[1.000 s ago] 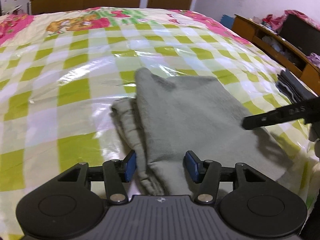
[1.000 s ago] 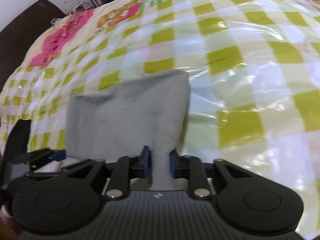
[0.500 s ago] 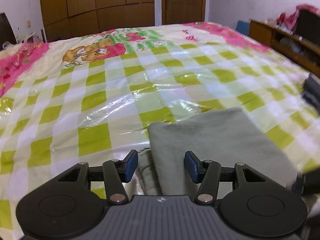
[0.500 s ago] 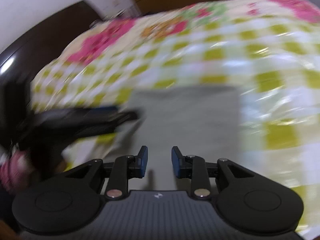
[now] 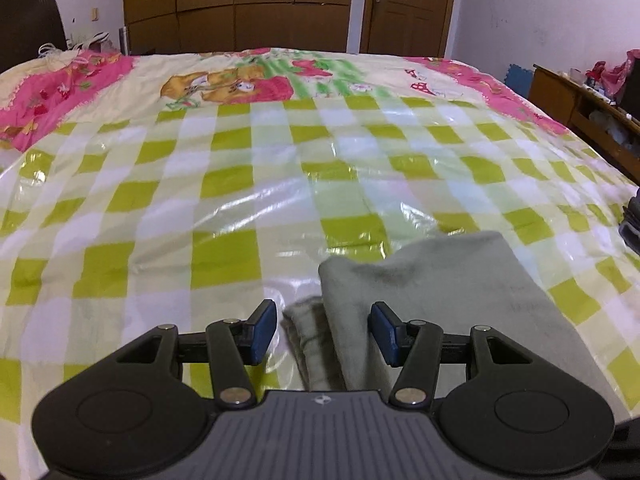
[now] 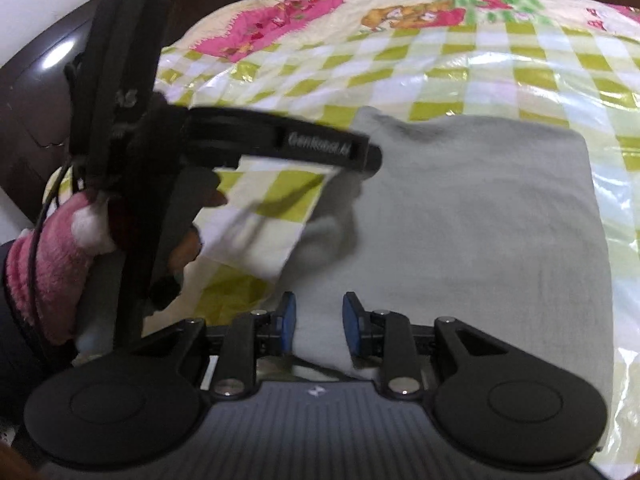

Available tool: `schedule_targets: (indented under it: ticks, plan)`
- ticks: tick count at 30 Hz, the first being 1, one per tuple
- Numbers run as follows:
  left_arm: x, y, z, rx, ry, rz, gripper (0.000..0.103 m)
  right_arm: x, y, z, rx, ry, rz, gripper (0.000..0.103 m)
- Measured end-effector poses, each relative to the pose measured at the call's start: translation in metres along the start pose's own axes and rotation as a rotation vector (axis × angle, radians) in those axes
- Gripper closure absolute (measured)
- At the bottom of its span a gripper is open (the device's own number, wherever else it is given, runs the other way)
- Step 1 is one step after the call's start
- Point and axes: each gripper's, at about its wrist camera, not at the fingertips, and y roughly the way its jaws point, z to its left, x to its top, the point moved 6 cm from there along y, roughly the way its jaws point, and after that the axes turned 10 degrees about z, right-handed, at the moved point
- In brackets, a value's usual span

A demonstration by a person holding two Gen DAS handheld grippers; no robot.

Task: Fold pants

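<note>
- The pants are a soft, limp grey bundle, already folded over on themselves. They look light, and I judge they will sag and slide apart on the glossy sheet over the bed unless I grip a doubled edge rather than a single layer.
- My left claw is spread and holds nothing. The bundle's left folded edge — a rumpled under-layer peeking out beside it — lies between and just past its blue pads.
- My right claw is partly spread; grey cloth sits between the pads, apparently not pinched. The pants spread ahead of it and to its right, near the bed's near edge.
- Best holds, I think: the two near corners of the fold.
</note>
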Motion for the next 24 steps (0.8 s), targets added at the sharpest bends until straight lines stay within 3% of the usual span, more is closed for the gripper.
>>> schedule_targets:
  ticks: [3,7,10,13,18,24]
  plan:
    - [0.004,0.006,-0.006,0.042,0.041,0.007,0.042,-0.001,-0.001,0.01,-0.023,-0.025,-0.009,0.075]
    - [0.004,0.011,-0.007,0.036,0.048,0.031,0.07,-0.001,0.002,0.017,-0.049,-0.04,-0.013,0.075]
    - [0.004,0.007,-0.005,0.024,0.047,0.029,0.077,-0.001,0.004,0.019,-0.073,-0.051,-0.01,0.08]
    - [0.0,-0.002,0.001,0.013,0.007,-0.003,0.078,-0.006,0.005,0.024,-0.062,-0.057,0.003,0.087]
    - [-0.02,0.015,0.018,0.032,-0.055,0.047,0.073,-0.012,0.016,0.022,-0.069,-0.063,0.023,0.086]
    - [-0.023,-0.002,0.025,0.061,-0.06,0.026,0.069,-0.013,0.004,0.026,-0.05,-0.062,-0.018,0.083]
